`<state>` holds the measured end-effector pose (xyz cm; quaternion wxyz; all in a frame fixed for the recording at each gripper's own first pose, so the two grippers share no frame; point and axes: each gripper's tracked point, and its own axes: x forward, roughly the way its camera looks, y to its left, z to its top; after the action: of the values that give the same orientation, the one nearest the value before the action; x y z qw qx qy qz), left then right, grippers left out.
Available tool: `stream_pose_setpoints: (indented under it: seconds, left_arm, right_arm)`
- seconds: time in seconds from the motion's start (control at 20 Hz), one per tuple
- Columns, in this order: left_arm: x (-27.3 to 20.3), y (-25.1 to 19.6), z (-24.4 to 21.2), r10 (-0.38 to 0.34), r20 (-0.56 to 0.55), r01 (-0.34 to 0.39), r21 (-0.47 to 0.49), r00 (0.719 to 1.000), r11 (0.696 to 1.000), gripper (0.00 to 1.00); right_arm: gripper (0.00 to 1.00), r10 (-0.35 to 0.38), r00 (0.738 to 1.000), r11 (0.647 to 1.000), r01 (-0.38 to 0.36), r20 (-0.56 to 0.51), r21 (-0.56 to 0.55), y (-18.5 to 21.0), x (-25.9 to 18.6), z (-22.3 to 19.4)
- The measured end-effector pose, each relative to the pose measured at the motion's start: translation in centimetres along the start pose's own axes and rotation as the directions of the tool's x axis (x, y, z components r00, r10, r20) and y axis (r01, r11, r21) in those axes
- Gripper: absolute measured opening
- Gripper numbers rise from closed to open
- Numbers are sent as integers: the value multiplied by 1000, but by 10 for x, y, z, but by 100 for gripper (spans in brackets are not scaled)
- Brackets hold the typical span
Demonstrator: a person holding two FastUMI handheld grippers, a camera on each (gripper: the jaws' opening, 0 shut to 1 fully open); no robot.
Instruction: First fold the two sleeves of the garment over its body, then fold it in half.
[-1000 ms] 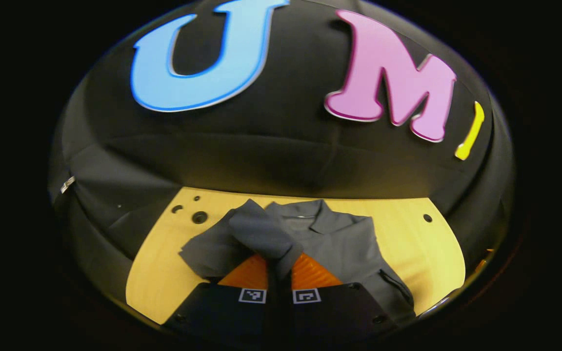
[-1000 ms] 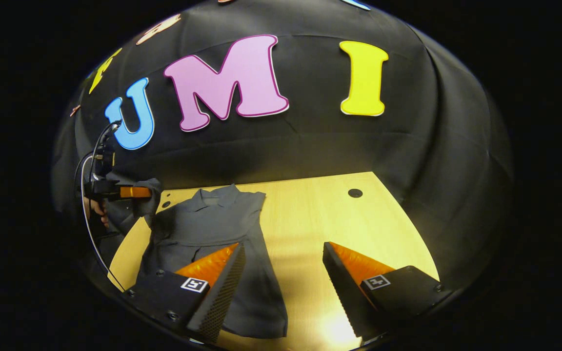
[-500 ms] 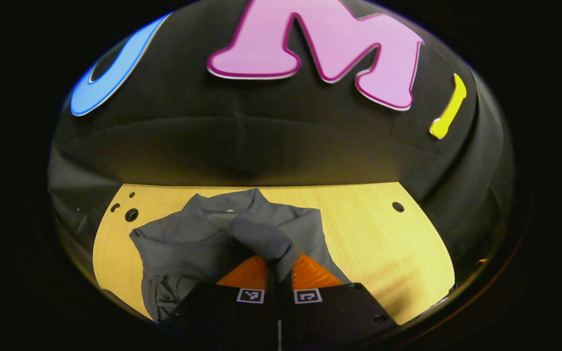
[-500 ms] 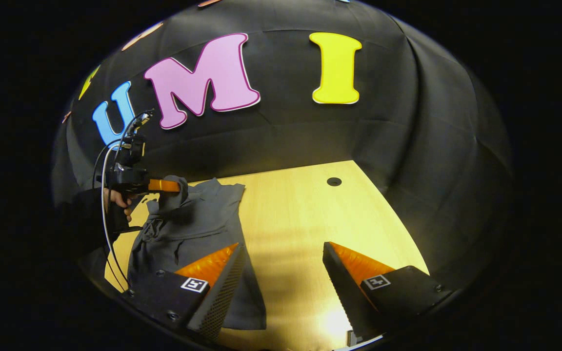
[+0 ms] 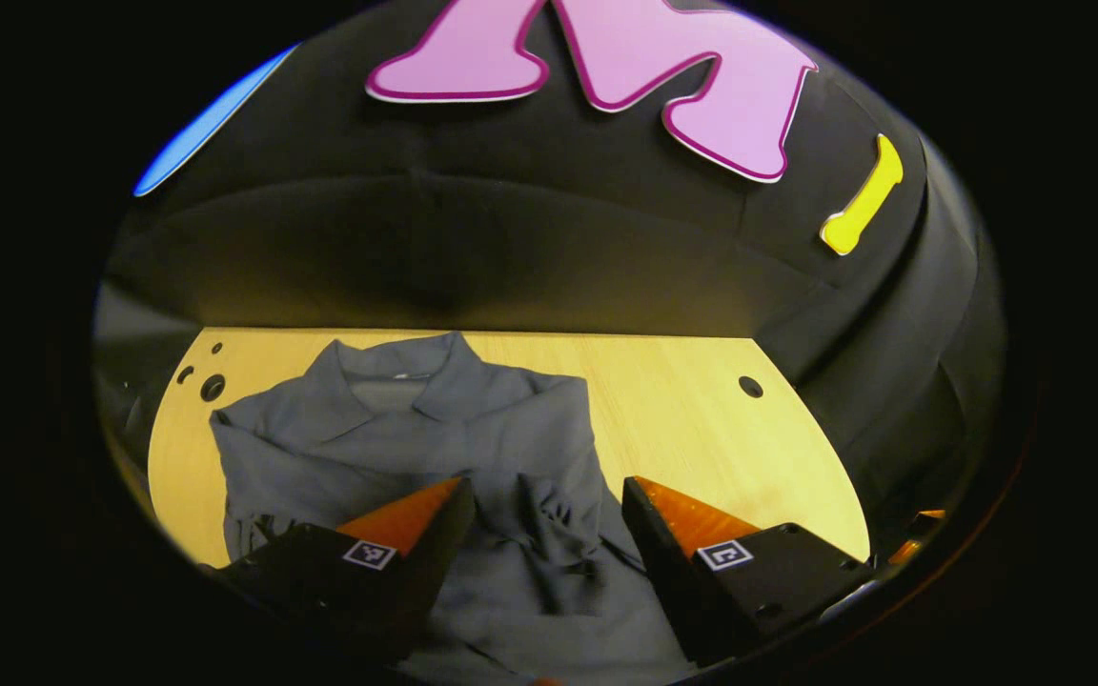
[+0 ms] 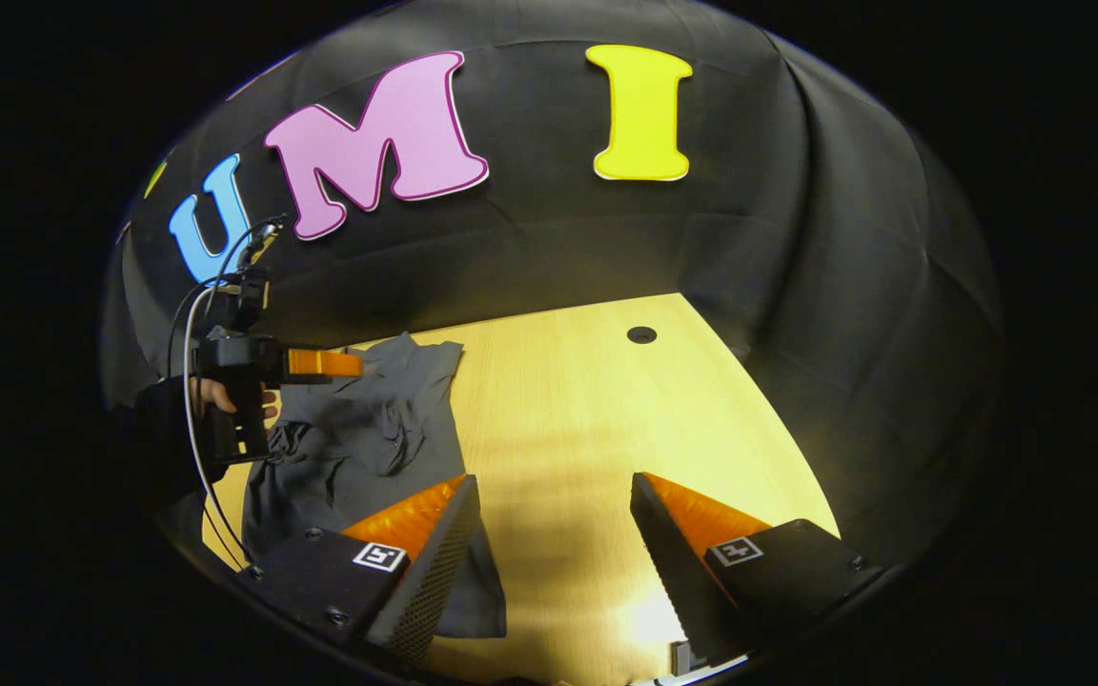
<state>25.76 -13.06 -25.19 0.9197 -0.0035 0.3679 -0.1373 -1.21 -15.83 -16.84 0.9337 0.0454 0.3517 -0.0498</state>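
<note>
Both grippers spread wide: left gripper (image 5: 541, 495) over shirt (image 5: 416, 438); right gripper (image 6: 554, 495) over table (image 6: 587, 410).

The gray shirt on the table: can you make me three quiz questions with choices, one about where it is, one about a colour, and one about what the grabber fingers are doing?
1. Where does the shirt lie?
A. Flat on the wooden table
B. Hanging on the wall
C. On the floor

2. What colour is the shirt?
A. Red
B. Gray
C. White

3. How are the left gripper's fingers?
A. Shut on the sleeve
B. Shut on the collar
C. Spread apart, holding nothing

Answers:
1. A, it lies spread on the tabletop.
2. B, all its cloth is gray.
3. C, the left gripper view shows a wide gap, with the crumpled sleeve lying on the shirt between them.
</note>
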Motion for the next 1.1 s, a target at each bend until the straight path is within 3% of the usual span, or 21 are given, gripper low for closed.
stream_pose_setpoints:
  seconds: [0.3,0.5,0.8,0.85,0.9,1.1]
  left_arm:
    - [-70,67,-58,70,-26,-71,-29,997,997,96]
    - [-126,116,-121,133,-76,-136,-27,988,990,96]
    - [-192,170,-230,232,-175,-238,-17,957,971,96]
    - [-199,177,-248,247,-197,-258,-30,949,966,92]
    - [-206,185,-267,257,-218,-273,-45,941,961,96]
    - [-222,201,-312,275,-275,-311,-94,921,946,92]
  right_arm:
    - [99,75,994,997,-77,-85,-14,46,17,-26]
    - [99,113,970,992,-124,-214,-40,74,29,-77]
    - [99,87,906,991,-123,-414,-62,90,47,-161]
    - [99,71,898,992,-111,-434,-67,86,51,-169]
    - [99,57,891,992,-102,-450,-75,83,53,-175]
    - [99,-4,876,994,-49,-482,-97,75,59,-190]
